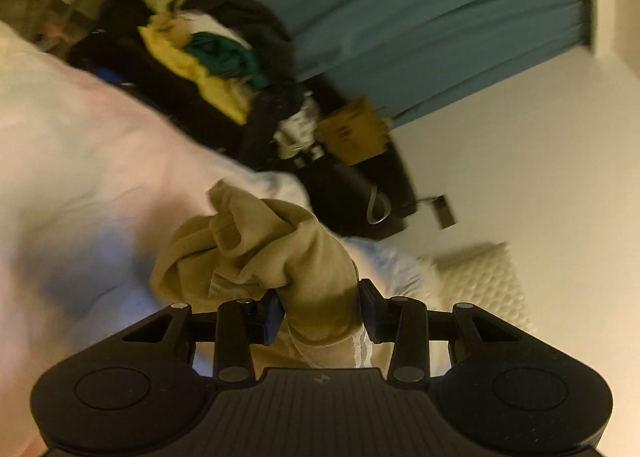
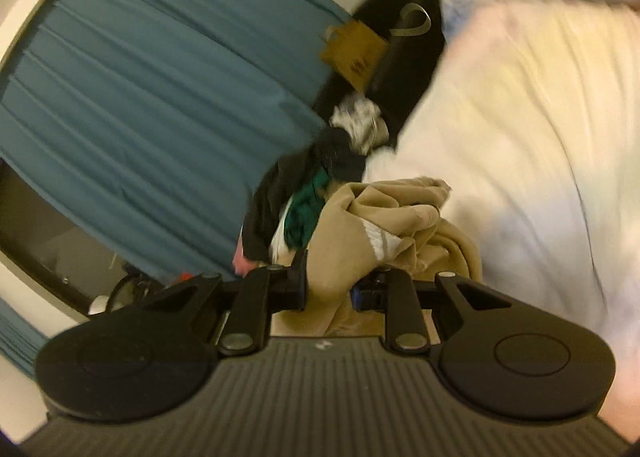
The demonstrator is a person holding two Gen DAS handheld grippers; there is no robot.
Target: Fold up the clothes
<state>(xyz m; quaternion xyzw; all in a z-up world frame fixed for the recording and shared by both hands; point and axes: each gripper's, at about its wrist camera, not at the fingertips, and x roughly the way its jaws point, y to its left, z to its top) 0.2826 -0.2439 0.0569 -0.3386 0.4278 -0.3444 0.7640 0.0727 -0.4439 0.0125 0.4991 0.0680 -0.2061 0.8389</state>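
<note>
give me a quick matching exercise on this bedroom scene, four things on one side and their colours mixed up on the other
Things:
1. garment held in both grippers
2. curtain
3. bed cover
4. paper bag

Colours:
A. teal blue
B. brown
C. beige
D. white

Pairs: 1-C, 2-A, 3-D, 4-B

One tan garment (image 1: 256,253), one heap of mixed clothes (image 1: 200,49), one brown paper bag (image 1: 354,131), one teal curtain (image 1: 420,17), one white bed (image 1: 80,145).
</note>
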